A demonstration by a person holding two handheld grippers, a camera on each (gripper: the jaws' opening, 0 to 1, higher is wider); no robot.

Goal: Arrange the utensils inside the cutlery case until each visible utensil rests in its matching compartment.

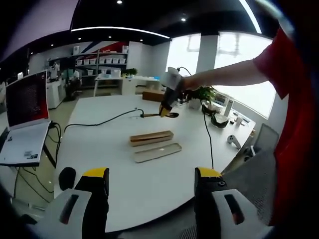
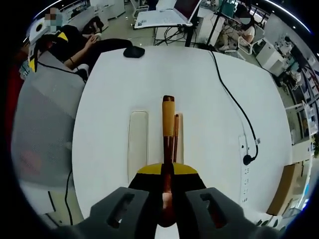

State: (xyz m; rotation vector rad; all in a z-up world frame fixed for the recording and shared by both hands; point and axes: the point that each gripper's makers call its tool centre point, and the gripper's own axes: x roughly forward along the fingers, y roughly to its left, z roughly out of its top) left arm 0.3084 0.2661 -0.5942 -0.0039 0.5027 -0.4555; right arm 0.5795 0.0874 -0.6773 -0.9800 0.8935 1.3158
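Above the white table, one view after the other.

Left gripper view, jaws: the left gripper [image 1: 152, 186] hangs back at the near edge of the table [image 1: 99, 144], its yellow-tipped jaws wide apart with nothing between them.
Left gripper view, case: the wooden cutlery case [image 1: 151, 137] lies mid-table, its pale lid [image 1: 157, 152] just beside it.
Left gripper view, pose: a bare forearm reaches out over the far side, carrying the right gripper [image 1: 169, 105] high above the case with a dark utensil sticking out sideways.
Right gripper view, jaws: the right gripper [image 2: 167, 180] is clamped on a wooden-handled utensil [image 2: 168, 134], looking straight down on the case [image 2: 178, 142] and lid [image 2: 138, 144].
Right gripper view, contents: one slim stick [image 2: 175, 137] lies in the case; compartments are too small to tell.
Risk: released from this height, the utensil could bounce out or land across a divider; the light case may also slide, since nothing steadies it.
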